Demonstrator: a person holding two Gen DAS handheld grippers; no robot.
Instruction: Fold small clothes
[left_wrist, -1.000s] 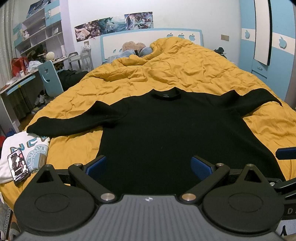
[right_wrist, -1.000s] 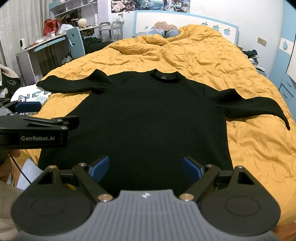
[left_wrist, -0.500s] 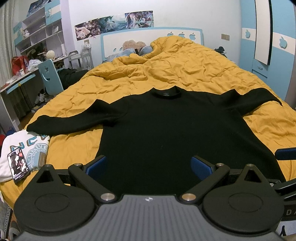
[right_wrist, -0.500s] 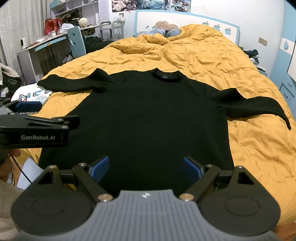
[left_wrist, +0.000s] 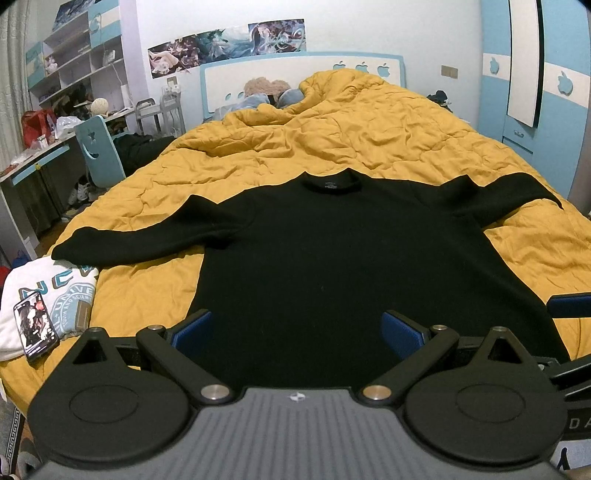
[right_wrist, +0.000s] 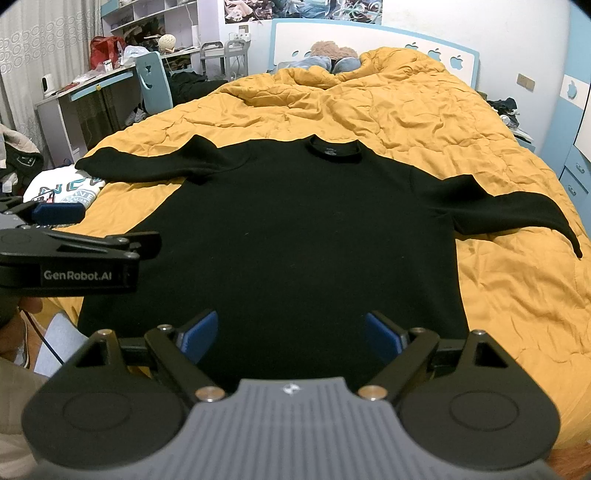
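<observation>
A black long-sleeved sweater (left_wrist: 332, 258) lies flat on the yellow quilt (left_wrist: 351, 129), collar away from me, both sleeves spread out sideways. It also shows in the right wrist view (right_wrist: 295, 229). My left gripper (left_wrist: 297, 330) is open and empty, held above the sweater's near hem. My right gripper (right_wrist: 290, 334) is open and empty too, above the same hem further right. The left gripper's side shows in the right wrist view (right_wrist: 59, 214).
A folded white printed shirt (left_wrist: 55, 291) with a phone (left_wrist: 35, 325) on it lies at the bed's left corner. A desk and blue chair (left_wrist: 98, 151) stand left of the bed, a blue wardrobe (left_wrist: 546, 92) right. Pillows lie by the headboard (left_wrist: 295, 77).
Both views have shifted very slightly. The sweater lies as before and both grippers stay open.
</observation>
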